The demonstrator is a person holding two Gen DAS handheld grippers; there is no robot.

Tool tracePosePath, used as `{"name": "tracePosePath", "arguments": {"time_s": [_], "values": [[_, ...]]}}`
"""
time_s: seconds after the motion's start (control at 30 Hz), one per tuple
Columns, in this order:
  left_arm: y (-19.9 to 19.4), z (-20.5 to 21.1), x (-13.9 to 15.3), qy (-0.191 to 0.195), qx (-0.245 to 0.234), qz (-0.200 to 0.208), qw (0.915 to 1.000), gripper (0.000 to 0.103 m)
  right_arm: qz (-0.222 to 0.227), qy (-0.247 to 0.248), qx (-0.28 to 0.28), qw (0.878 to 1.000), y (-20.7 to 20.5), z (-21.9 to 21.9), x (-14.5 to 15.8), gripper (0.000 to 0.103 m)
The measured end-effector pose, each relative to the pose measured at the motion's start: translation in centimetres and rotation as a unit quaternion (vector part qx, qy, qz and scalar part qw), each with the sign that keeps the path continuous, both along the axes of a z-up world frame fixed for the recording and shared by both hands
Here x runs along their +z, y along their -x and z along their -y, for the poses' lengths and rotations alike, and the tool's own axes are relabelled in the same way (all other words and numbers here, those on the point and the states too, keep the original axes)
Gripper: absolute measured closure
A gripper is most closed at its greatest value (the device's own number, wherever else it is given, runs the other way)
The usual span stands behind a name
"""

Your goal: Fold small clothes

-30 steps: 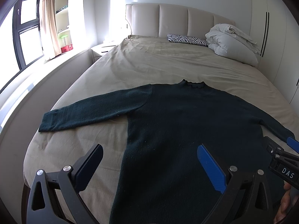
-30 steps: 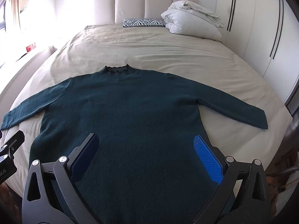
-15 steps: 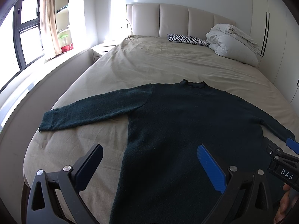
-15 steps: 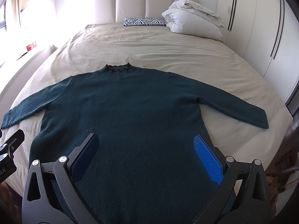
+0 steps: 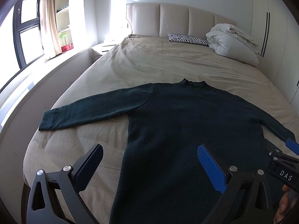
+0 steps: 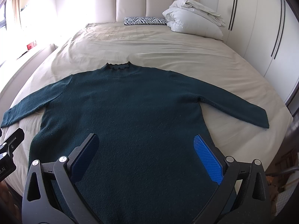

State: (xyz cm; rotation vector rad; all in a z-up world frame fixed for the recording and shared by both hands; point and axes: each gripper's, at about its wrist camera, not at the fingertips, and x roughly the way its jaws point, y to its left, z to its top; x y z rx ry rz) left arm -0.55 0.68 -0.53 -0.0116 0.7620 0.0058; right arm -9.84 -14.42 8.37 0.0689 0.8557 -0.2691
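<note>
A dark green long-sleeved sweater (image 5: 186,127) lies flat on the bed, collar toward the headboard and both sleeves spread out; it also shows in the right wrist view (image 6: 130,115). My left gripper (image 5: 149,160) is open and empty above the sweater's lower left side. My right gripper (image 6: 145,151) is open and empty above the sweater's lower body. The right gripper shows at the right edge of the left wrist view (image 5: 280,164). Part of the left gripper's body (image 6: 9,149) shows at the left edge of the right wrist view.
The bed (image 5: 168,59) has a beige sheet. A zebra-print pillow (image 5: 186,39) and a bundled white duvet (image 5: 231,43) lie by the headboard. A nightstand (image 5: 102,48) and window are at the left, wardrobe doors (image 6: 261,28) at the right.
</note>
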Motion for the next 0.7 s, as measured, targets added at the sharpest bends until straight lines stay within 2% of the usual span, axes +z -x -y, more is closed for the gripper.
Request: {"name": "tracePosePath", "arguments": {"time_s": [0.7], "values": [[0.05, -0.07, -0.13, 0.001, 0.0, -0.002, 1.0, 0.0, -0.007, 0.0, 0.005, 1.0, 0.39, -0.8, -0.68, 0.0]]}}
